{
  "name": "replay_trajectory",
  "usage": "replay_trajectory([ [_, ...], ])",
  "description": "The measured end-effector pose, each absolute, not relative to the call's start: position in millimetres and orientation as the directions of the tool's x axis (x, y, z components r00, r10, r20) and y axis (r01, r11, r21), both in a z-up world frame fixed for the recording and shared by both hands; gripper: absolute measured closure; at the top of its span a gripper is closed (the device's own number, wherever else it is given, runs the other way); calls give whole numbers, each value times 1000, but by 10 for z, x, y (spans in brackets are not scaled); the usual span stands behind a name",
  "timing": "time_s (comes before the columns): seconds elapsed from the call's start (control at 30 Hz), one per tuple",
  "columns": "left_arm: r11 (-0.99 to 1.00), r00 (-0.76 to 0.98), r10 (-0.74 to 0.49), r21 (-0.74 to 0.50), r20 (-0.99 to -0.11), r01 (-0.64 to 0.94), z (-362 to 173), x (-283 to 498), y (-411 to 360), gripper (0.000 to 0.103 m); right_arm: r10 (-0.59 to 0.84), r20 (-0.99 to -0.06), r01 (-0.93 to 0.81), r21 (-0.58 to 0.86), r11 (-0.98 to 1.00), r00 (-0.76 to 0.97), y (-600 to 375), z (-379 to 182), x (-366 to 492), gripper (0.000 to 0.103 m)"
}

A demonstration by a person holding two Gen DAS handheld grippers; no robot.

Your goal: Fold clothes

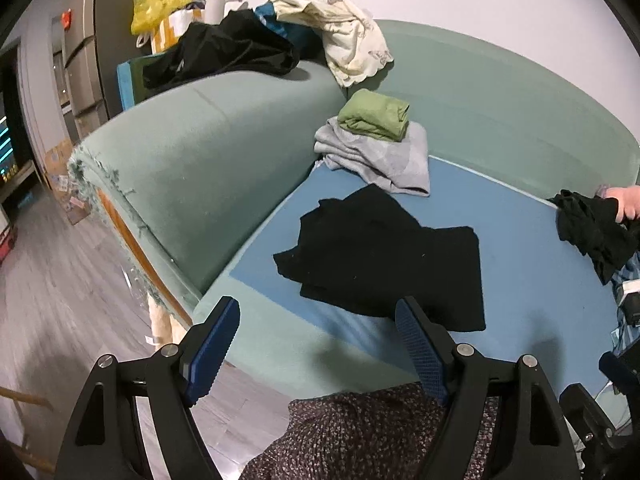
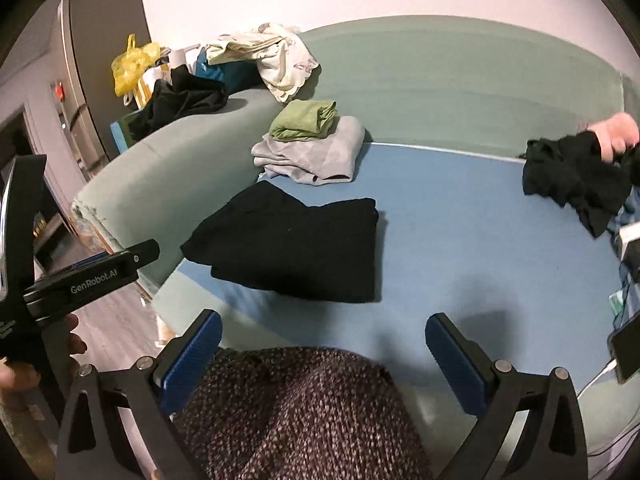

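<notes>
1. I see a sofa (image 2: 440, 80) in pale green, its seat covered by a blue sheet (image 2: 460, 240).
2. On the sheet, at centre, a folded black garment (image 2: 288, 248) lies flat.
3. At 12 o'clock from it, in the seat's corner, a grey fold (image 2: 316, 156) lies with a green fold (image 2: 304, 120) on top.
4. At 3 o'clock, near the sheet's edge, a crumpled black cloth (image 2: 572, 184) rests with a hand (image 2: 616, 136) on it.
5. The armrest (image 1: 192, 152) at 10 o'clock carries a loose black garment (image 1: 224, 56) and a cream cloth (image 1: 344, 40).
6. At 4 o'clock a phone (image 2: 628, 348) lies on the sheet.
</notes>
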State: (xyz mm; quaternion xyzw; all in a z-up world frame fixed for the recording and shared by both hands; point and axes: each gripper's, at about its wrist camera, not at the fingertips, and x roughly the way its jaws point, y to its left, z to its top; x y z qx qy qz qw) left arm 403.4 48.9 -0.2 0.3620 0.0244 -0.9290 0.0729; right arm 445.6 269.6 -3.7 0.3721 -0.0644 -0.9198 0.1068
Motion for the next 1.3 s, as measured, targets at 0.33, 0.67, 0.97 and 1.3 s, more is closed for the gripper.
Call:
replay_trajectory([
  [0.33,-987,-720,-16,-105,-694,124,-32,4167,418,22,-270,-669,121,261,-958,-693,3023,-79,4577,0],
  [0.67,-989,-686,-43,-65,-726,130,-228,4027,616,22,-246,-701,86,256,-963,-669,3117,-163,4537,0],
  [0.97,-961,-667,32,-206,-744,185,-446,3884,355,22,-241,-732,124,211,-970,-637,2899,-295,4495,0],
  [1.3,-741,-680,280,-603,-677,295,-972,3529,-224,22,-229,-765,109,205,-973,-602,2738,-602,4236,0],
])
